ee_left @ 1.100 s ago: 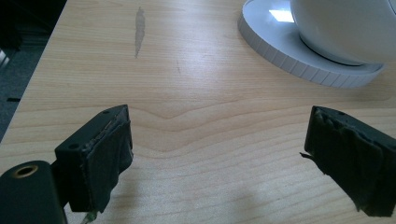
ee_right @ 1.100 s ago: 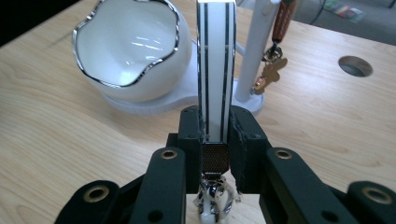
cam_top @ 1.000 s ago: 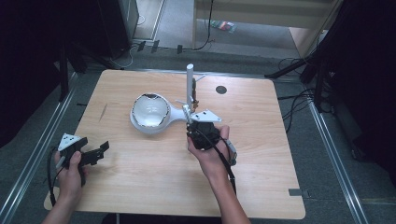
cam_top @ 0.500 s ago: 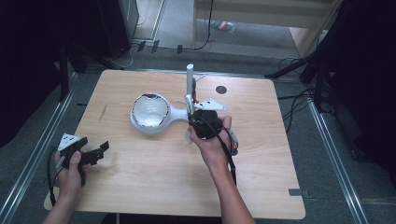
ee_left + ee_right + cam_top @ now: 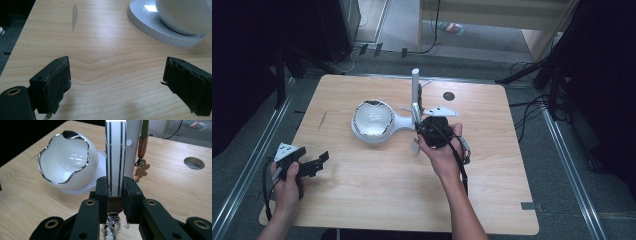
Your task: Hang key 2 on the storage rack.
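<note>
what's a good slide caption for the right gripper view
Right tool clamps a white black-striped flat strap beside a white chrome-rimmed bowl.

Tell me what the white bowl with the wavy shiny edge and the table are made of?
The white bowl with the wavy silver rim looks like glossy ceramic or glazed plastic: it throws bright reflections, and its mirror-like edge suggests a metallic coating. The pale wooden table looks like wood or wood-look laminate with a smooth matt finish: grain lines run across it.

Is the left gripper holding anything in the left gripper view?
No. The left gripper stands wide open over bare table, with nothing between its jaws.
</note>
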Available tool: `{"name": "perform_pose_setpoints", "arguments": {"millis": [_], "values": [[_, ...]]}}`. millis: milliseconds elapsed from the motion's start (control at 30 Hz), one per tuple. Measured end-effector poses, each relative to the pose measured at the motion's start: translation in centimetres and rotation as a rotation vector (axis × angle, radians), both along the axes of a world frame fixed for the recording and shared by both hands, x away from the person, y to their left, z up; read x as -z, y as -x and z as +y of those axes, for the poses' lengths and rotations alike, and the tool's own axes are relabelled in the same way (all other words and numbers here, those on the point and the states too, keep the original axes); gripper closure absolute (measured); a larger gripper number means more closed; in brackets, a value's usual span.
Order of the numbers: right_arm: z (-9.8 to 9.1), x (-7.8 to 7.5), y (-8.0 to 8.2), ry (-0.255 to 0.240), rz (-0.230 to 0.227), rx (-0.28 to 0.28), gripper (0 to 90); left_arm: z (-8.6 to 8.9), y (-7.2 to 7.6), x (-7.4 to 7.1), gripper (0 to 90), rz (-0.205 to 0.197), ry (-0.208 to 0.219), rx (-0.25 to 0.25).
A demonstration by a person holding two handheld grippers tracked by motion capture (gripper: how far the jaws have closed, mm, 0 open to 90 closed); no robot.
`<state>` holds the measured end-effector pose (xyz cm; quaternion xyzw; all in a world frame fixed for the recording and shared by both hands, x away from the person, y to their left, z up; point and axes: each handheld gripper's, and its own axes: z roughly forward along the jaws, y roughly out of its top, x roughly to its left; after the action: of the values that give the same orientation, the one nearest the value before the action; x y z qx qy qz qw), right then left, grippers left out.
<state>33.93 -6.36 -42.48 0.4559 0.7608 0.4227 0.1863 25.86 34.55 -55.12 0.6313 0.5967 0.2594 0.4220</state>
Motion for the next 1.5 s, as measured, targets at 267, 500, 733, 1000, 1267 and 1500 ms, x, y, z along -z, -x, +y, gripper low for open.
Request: {"name": "perform_pose_setpoints", "arguments": {"millis": [267,500,733,1000,1267,1500], "values": [[0.1,0.7,-1.3,-0.035,0.038,-0.007,77.2,0.0,0.0,0.0,8.0,0.003,0.003,0.000],[-1.0,1.2,-2.4,-0.123,0.099,-0.007,77.1,0.0,0.0,0.0,8.0,0.001,0.006,-0.001],[-1.1,1.1,-2.6,-0.153,0.096,0.011,77.0,0.1,0.0,0.0,8.0,-0.001,0.009,-0.002],[-1.6,0.7,-2.7,-0.162,0.079,0.035,75.4,0.0,0.0,0.0,8.0,0.000,0.008,-0.003],[-2.7,0.2,-3.2,-0.146,0.064,0.132,88.6,0.0,0.0,0.0,8.0,0.001,0.006,-0.002],[-2.4,0.1,-2.9,-0.109,0.035,0.129,87.5,0.0,0.0,0.0,8.0,0.000,0.005,-0.002]]}}
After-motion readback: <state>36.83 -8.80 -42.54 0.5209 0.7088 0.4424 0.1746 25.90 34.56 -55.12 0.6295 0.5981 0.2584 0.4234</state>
